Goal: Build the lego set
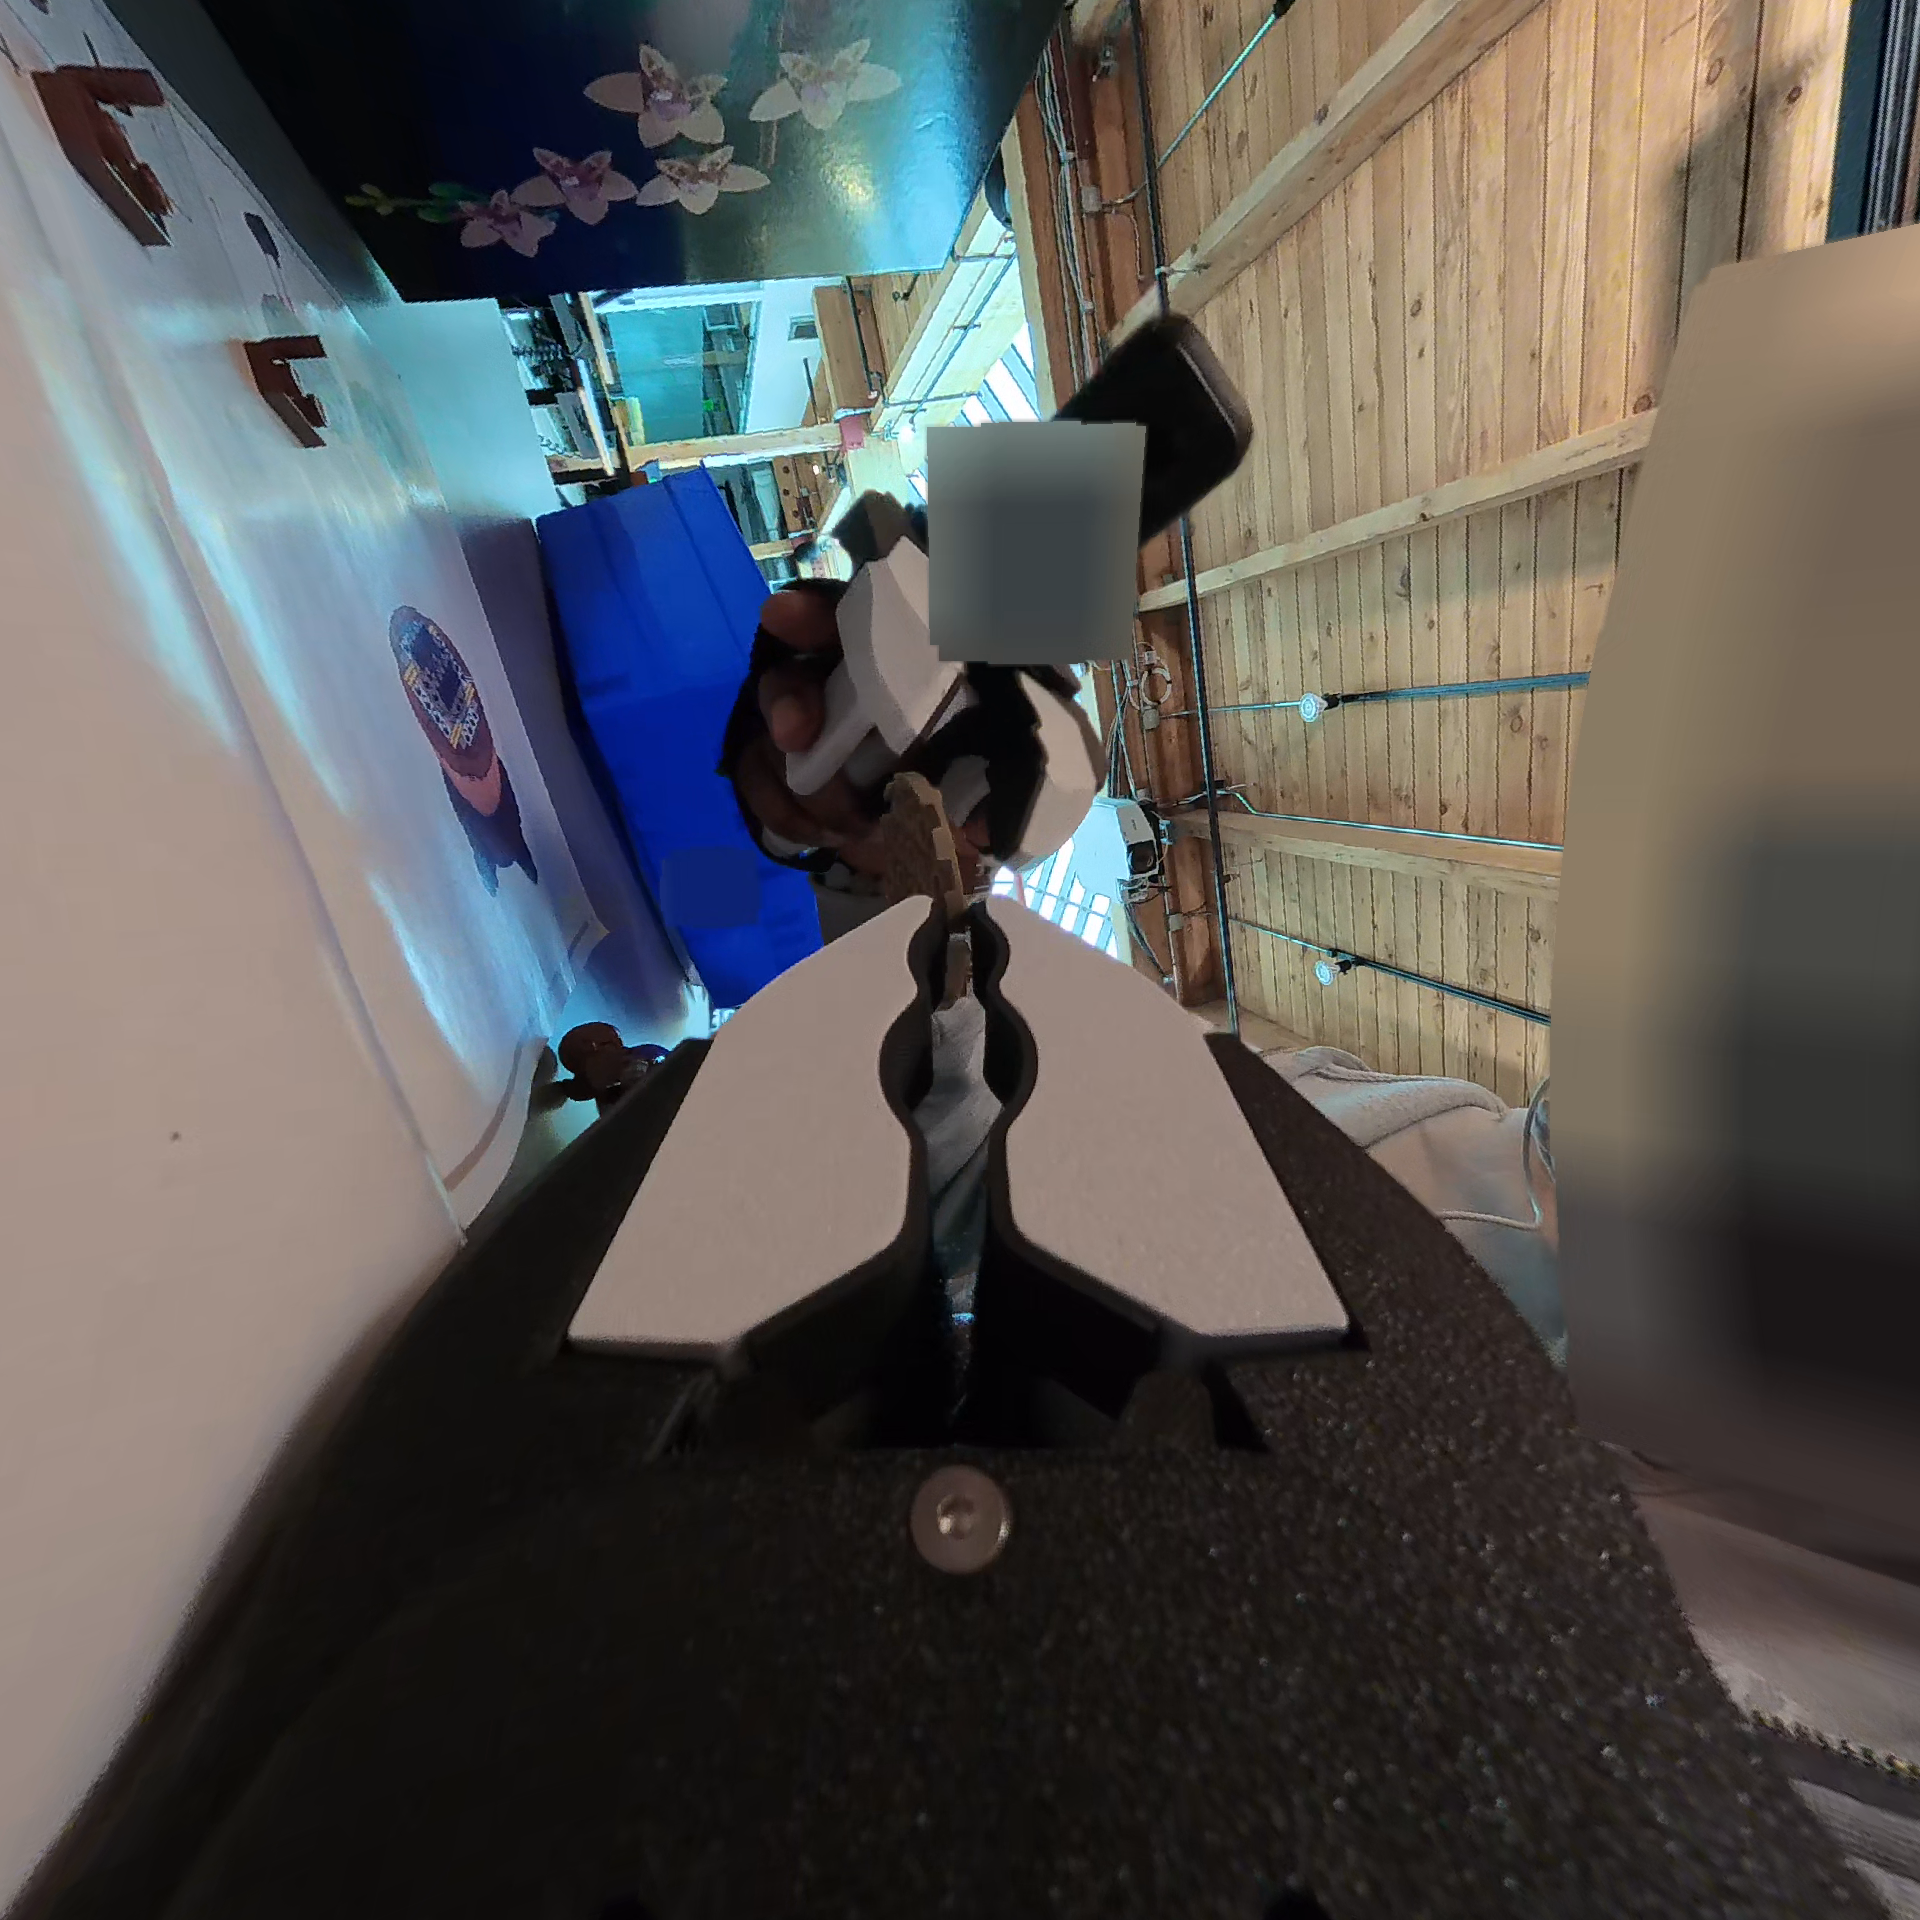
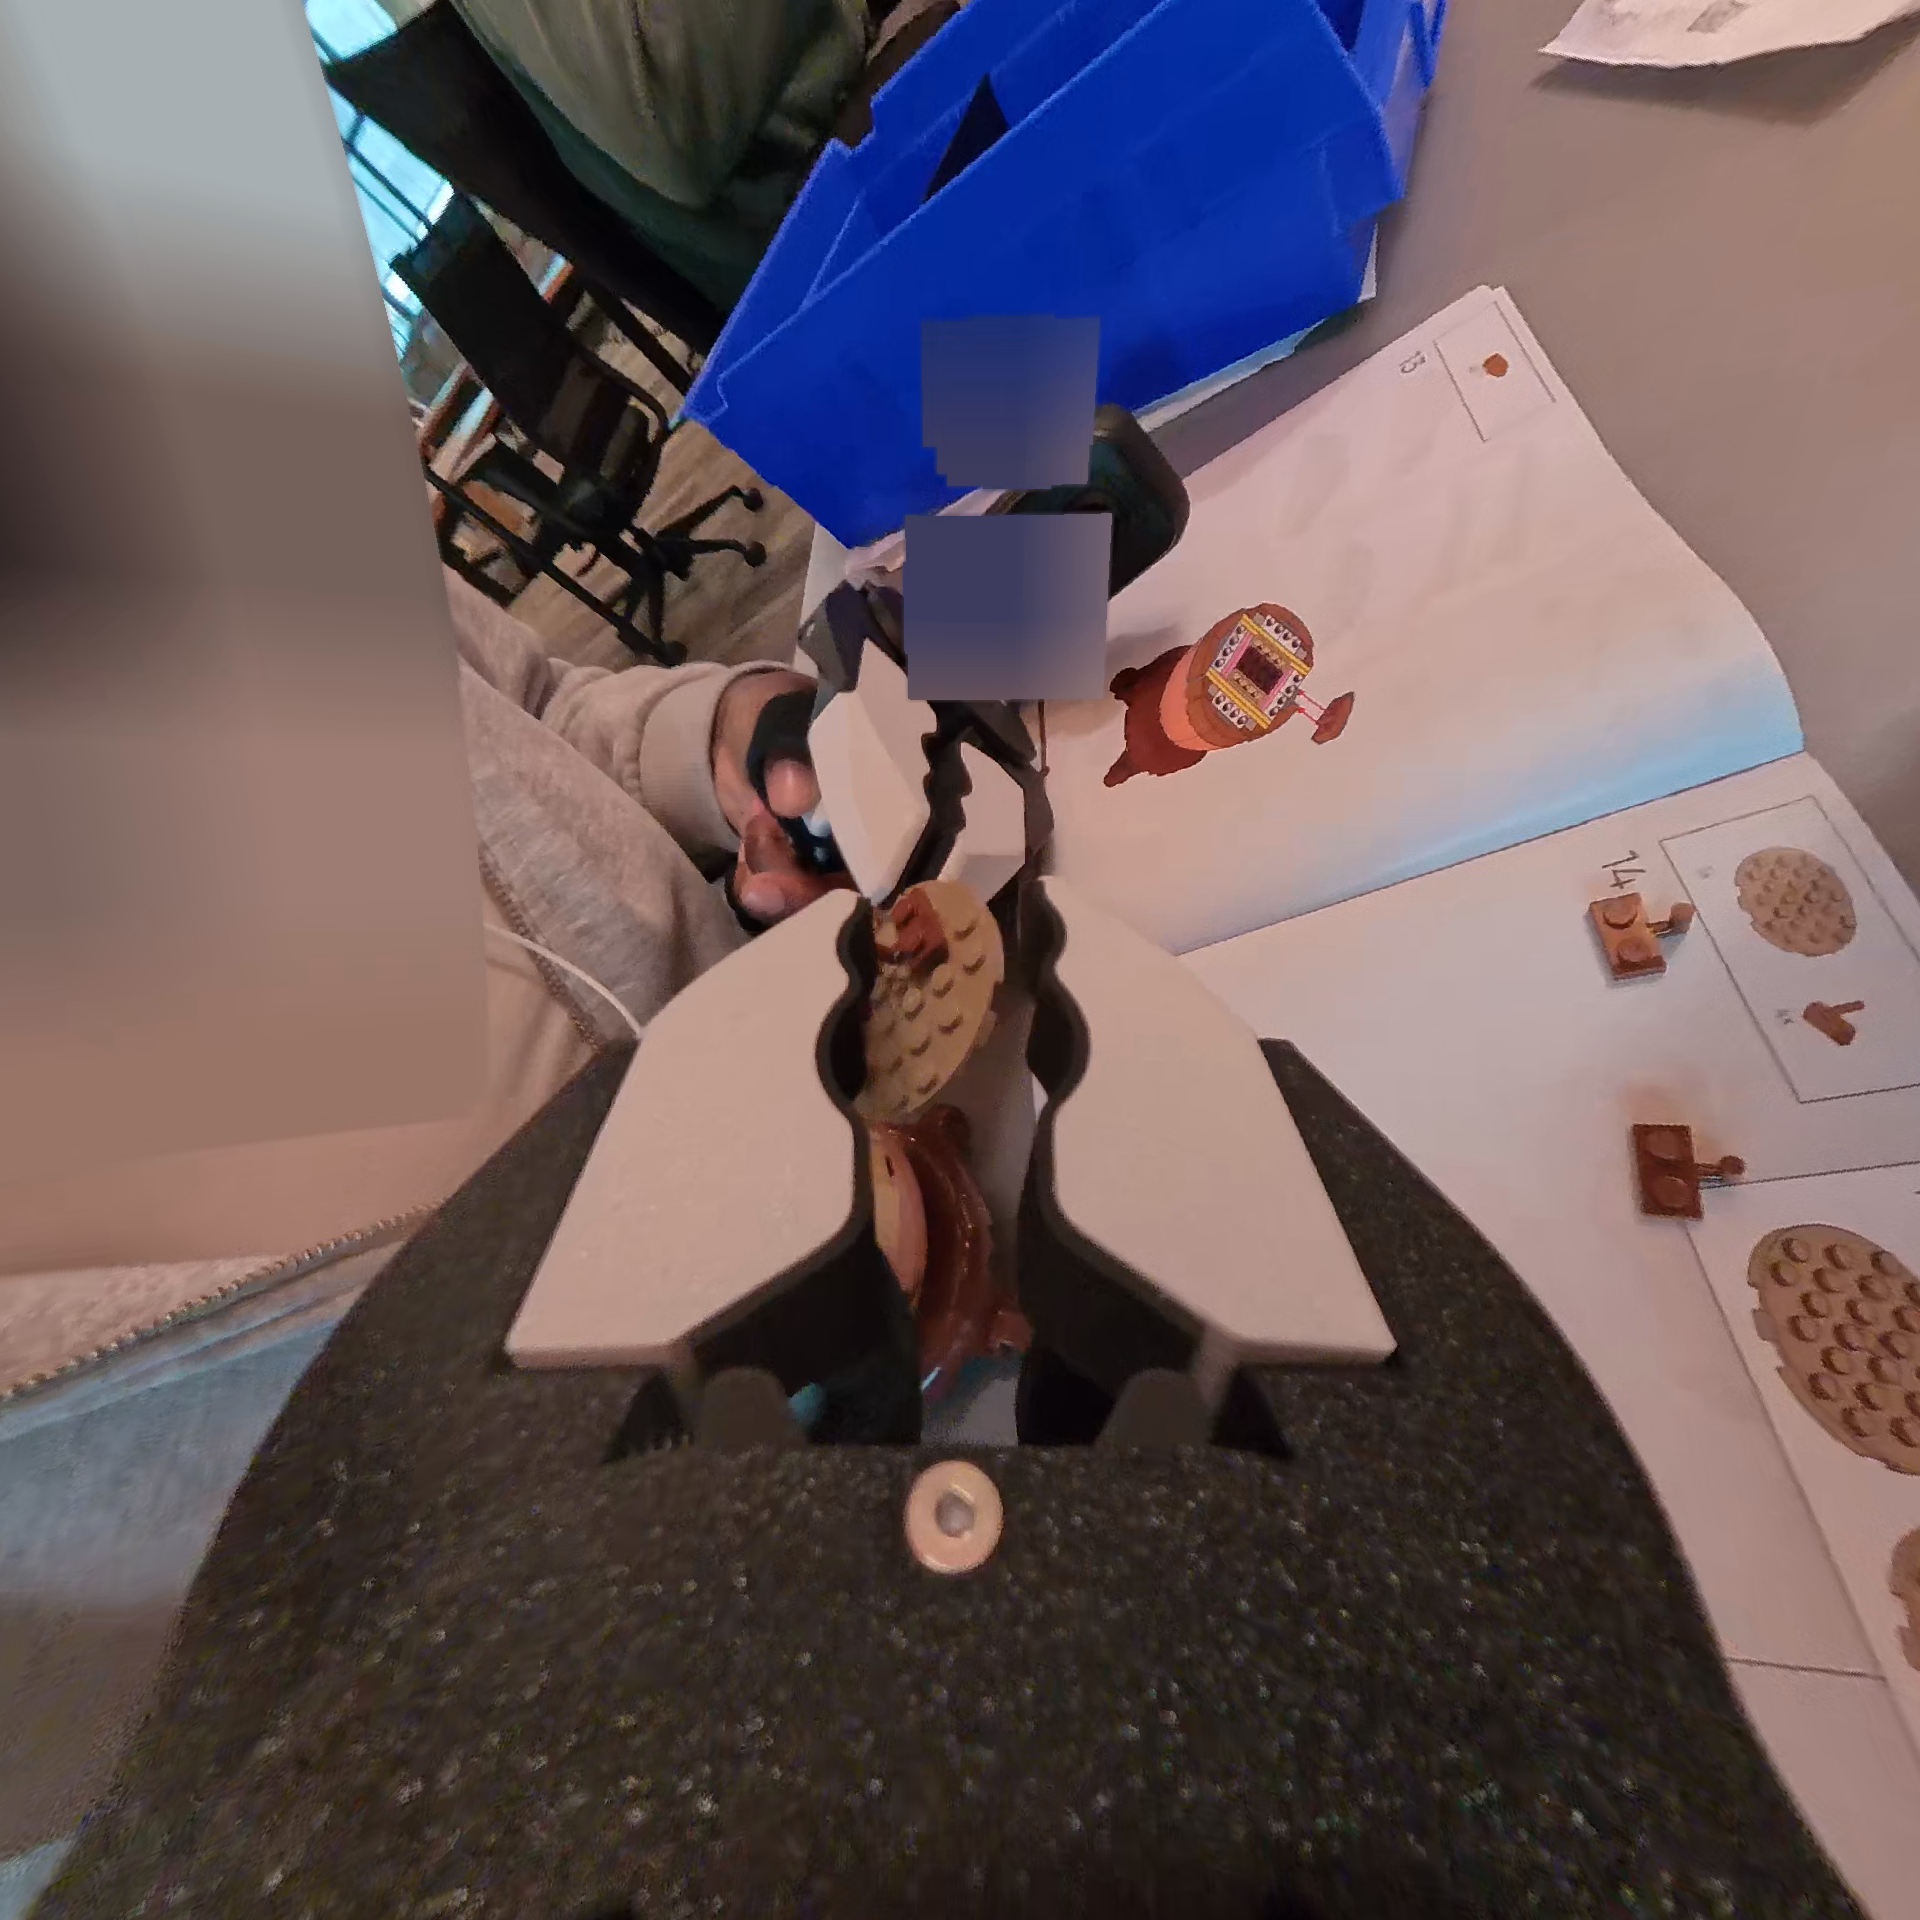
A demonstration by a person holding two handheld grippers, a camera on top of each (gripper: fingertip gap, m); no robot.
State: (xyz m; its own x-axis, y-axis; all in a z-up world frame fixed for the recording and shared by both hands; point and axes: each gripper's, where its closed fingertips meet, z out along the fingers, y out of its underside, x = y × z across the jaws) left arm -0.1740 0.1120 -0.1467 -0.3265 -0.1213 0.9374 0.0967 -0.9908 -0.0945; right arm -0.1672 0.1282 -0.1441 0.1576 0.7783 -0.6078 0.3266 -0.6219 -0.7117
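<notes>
Right wrist view shows your left gripper [image 2: 914, 894] clamping the tan round plate [image 2: 935, 997] edge-on between your right gripper's [image 2: 951, 925] narrowly parted fingers, so hold it steady while pressing brown pieces [image 2: 914, 935] on.

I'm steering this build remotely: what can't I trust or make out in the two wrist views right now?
- Left wrist view: the tan round plate is edge-on; its studs are hidden, and the left gripper fingers cover its lower part.
- Right wrist view: whether the right gripper actually pinches the tan round plate is unclear.
- Right wrist view: the brown build is mostly hidden by the fingers.
- Right wrist view: the instruction booklet is cut off by the right edge.
</notes>
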